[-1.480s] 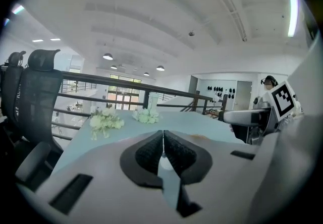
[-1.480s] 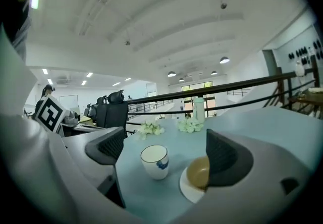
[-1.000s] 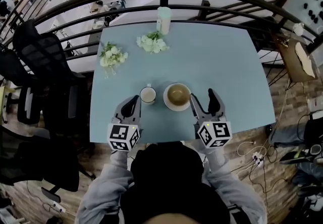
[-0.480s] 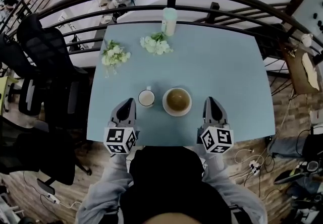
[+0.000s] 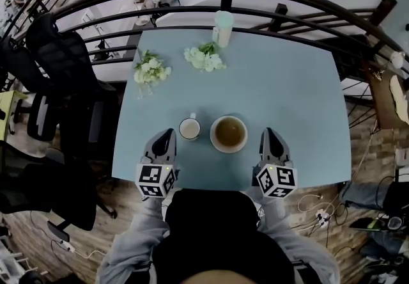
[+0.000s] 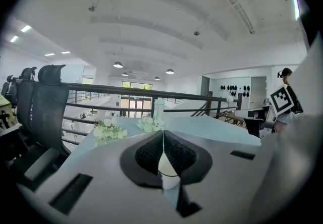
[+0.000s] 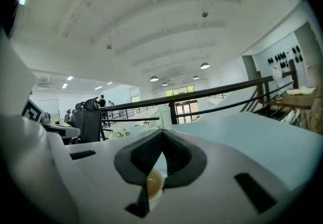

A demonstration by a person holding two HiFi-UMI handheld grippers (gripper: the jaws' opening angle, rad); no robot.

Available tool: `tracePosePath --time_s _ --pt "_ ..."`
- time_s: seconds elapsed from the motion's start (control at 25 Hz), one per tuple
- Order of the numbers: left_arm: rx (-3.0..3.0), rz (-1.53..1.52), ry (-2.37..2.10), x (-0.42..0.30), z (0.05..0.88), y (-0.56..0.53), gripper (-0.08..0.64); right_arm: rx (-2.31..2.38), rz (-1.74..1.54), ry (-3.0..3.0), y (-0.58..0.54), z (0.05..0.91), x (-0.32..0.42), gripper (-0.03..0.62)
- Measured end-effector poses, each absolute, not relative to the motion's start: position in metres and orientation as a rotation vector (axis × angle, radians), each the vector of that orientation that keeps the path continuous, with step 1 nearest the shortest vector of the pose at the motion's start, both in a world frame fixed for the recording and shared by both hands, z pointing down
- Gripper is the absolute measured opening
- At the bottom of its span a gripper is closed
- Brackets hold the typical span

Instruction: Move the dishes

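1. The bowl [image 5: 229, 134] sits near the table's [image 5: 281, 78] front edge.
2. The cup [image 5: 189, 128] stands just left of the bowl, not touching it.
3. The left gripper [image 5: 167, 133], jaws together and empty, is left of the bowl, past the cup.
4. The right gripper [image 5: 270, 132], jaws together and empty, is right of the bowl.

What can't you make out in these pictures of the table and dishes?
- Small white cup: its contents are too small to tell in the head view. The left gripper, jaws shut, hides all but a sliver in its view.
- Round white bowl with brown inside: liquid or glaze, too small to tell. The right gripper, jaws shut, covers most.
- Pale tall container at far edge: cup or bottle, too small.
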State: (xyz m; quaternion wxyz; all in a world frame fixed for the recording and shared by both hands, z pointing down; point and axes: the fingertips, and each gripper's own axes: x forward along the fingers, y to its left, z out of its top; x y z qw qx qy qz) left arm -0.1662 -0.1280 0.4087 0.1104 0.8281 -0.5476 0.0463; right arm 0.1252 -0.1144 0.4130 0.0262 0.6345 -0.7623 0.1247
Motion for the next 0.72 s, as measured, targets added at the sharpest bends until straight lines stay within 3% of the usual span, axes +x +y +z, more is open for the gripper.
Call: tracePosePath --time_s 0.72 --pt "2.425 0.137 -1.593 -0.168 0.414 -0.138 0.017 1.911 0.414 -2.369 -0.127 0.422 0.112 0.005"
